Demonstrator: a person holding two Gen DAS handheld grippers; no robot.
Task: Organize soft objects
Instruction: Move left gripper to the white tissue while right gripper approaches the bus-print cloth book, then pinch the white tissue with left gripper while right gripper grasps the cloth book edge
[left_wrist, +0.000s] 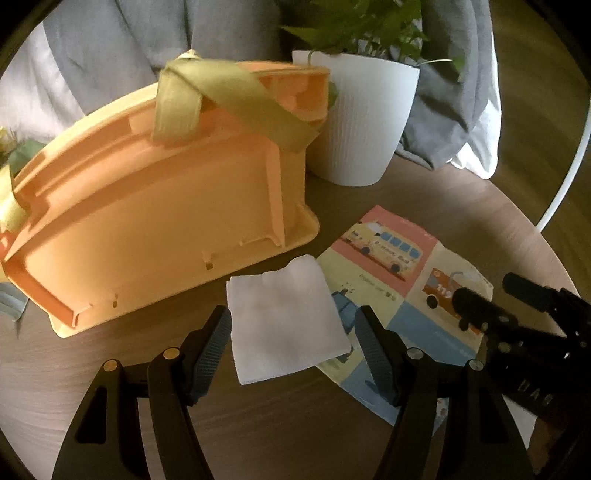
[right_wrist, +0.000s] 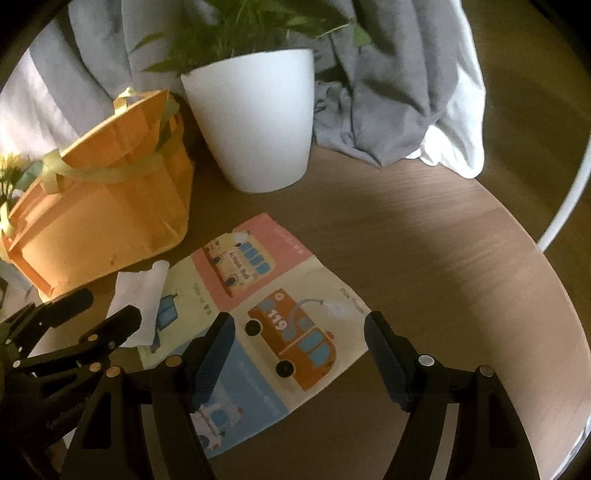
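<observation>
A folded white cloth lies on the round wooden table, partly over a printed cloth with cartoon vehicles. My left gripper is open, its fingers on either side of the white cloth and just above it. My right gripper is open over the vehicle cloth, above the orange fire truck picture. The white cloth shows at the left in the right wrist view. An orange basket with yellow-green straps stands close behind the white cloth.
A white ribbed plant pot with a green plant stands behind the basket. Grey and white fabric is heaped at the table's far edge. A white curved chair frame is at the right. Flowers sit left of the basket.
</observation>
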